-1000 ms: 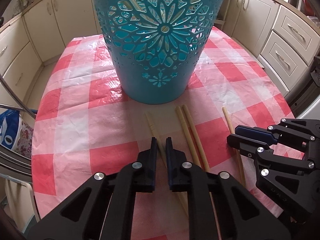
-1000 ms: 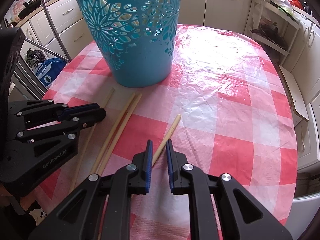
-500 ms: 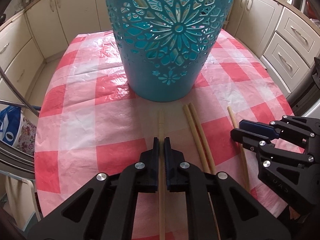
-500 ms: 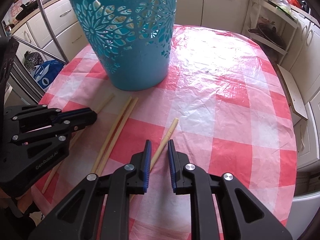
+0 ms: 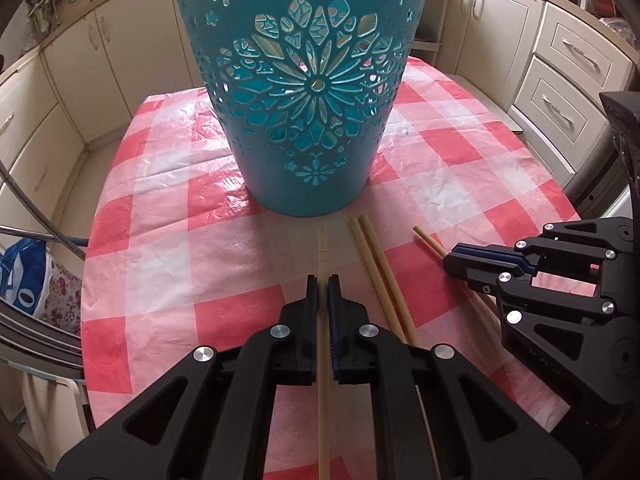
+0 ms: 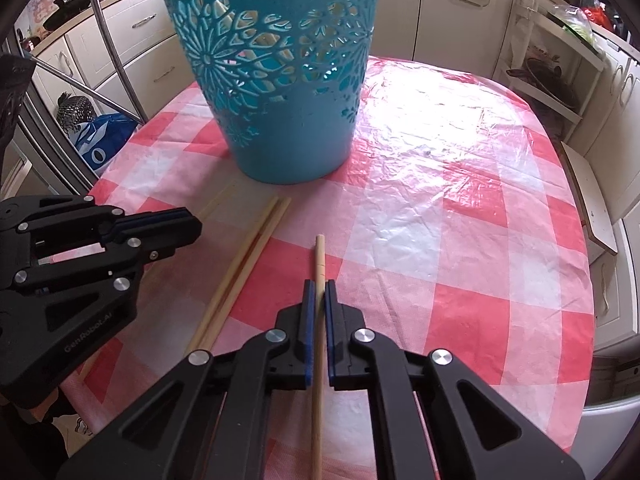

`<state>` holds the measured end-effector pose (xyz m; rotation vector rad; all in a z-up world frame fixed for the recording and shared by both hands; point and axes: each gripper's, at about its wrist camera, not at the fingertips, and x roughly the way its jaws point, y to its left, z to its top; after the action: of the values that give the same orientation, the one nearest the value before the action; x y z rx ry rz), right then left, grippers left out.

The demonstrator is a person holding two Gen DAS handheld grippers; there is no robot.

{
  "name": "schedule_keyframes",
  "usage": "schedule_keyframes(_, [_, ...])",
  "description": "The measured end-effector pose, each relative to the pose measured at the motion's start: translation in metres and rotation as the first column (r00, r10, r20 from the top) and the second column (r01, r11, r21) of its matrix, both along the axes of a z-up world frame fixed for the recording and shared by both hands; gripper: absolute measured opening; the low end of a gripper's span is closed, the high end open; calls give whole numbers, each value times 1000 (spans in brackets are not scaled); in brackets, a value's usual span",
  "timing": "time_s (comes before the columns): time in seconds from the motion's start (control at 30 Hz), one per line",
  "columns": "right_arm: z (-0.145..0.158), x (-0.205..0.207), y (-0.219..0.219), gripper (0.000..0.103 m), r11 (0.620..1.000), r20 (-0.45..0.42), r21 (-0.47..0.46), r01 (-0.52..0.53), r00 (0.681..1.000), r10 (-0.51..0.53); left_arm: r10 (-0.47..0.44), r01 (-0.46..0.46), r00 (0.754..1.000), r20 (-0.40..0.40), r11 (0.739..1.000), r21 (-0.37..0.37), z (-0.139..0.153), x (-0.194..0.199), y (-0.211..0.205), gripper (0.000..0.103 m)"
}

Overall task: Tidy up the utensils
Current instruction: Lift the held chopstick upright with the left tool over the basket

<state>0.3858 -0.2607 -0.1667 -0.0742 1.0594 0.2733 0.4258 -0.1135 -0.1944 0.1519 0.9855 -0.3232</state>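
Now each gripper, left (image 5: 323, 292) and right (image 6: 319, 298), clamps one chopstick (image 5: 322, 248) lengthwise.

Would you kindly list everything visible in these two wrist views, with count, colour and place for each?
Perforated plastic basket: one, teal, upright at the table's far middle.
Checked plastic tablecloth: one, red and white, covering the table.
Loose wooden chopsticks: two, pale tan, lying side by side on the cloth in front of the basket.
Left-held chopstick: one, pale tan, pointing toward the basket.
Right-held chopstick: one, pale tan, right of the loose pair.
Kitchen cabinets: several, cream, around the table.
Bag: one, blue and white, beside the table on the left.
Left gripper: one, black, shut on the left-held chopstick.
Right gripper: one, black, shut on the right-held chopstick.
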Motion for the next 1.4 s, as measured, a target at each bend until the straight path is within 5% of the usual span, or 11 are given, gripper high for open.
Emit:
schedule_keyframes(0.47, [-1,2,0,6,1000,-6,5,3,1000,-3,-30,31,998,61,999,-22,24,-13,5,5])
schedule_keyframes(0.7, [0,2,-3,6,1000,-9,9,15,1000,-15,-72,83,994,79,984,-155,49,-19,12,5])
schedule_keyframes(1.07, [-3,2,-4,6,1000,-24,10,16,1000,-16,-95,151,982,163,915,-375,110,-24,32,5])
schedule_keyframes(1.4, [-4,3,-6,6,1000,-32,22,17,999,-16,57,101,945,323,886,-452,181,8,42,5])
